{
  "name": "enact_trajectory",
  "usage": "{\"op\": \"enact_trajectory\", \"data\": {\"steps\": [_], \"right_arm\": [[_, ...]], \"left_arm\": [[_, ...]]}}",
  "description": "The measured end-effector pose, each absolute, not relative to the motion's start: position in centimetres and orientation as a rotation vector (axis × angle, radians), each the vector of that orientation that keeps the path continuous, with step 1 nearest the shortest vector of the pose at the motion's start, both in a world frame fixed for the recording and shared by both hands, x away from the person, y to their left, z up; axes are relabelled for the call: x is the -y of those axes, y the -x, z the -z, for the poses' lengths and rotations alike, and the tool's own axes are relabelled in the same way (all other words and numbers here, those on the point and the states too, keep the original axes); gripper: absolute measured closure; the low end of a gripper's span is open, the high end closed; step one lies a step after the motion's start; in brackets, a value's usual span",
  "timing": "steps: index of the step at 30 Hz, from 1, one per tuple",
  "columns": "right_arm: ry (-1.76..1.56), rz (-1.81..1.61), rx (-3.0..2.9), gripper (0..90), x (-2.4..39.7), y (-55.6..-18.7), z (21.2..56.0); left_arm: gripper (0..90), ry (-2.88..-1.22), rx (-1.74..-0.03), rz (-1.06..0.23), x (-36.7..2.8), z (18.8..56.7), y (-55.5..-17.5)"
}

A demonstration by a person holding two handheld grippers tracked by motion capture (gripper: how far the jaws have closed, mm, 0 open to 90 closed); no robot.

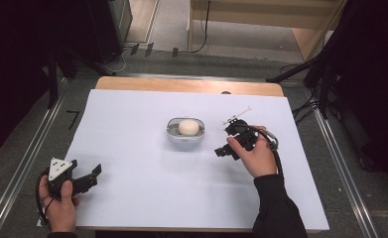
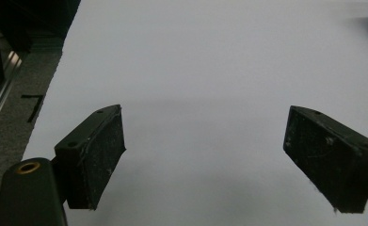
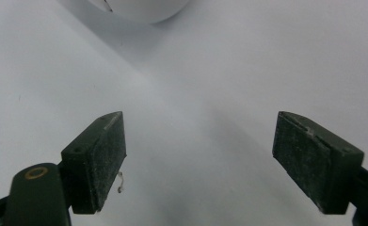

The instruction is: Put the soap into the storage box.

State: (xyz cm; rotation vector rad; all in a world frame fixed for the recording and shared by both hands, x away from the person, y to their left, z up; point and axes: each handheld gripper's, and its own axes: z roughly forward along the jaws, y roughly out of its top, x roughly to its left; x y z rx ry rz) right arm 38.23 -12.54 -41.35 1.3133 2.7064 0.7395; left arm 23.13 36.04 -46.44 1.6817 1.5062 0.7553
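At counter centre-right: right tongs point(image 1: 224, 148), jaws apart, nothing between them, hand angled toward the bowl point(image 1: 185, 132) just beside, apparently for easy reach. The bowl holds a pale round ball point(image 1: 188, 127). Front-left corner: left tongs point(image 1: 93, 177), jaws wide, empty, parked low over the white counter point(image 1: 132, 163).

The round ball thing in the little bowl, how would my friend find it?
Start at the big white table. Near its middle sits a small grey bowl, just left of the right gripper. The cream-coloured ball lies inside it: the one round, pale thing there, while both grippers are black.
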Motion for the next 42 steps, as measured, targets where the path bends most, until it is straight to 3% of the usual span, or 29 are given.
{"op": "enact_trajectory", "data": {"steps": [42], "right_arm": [[-1.414,-1.002,-2.477,16.2,22.5,-32.0,46.3]], "left_arm": [[14.1,-1.681,-1.505,-0.755,-36.0,46.4,-23.1]]}}
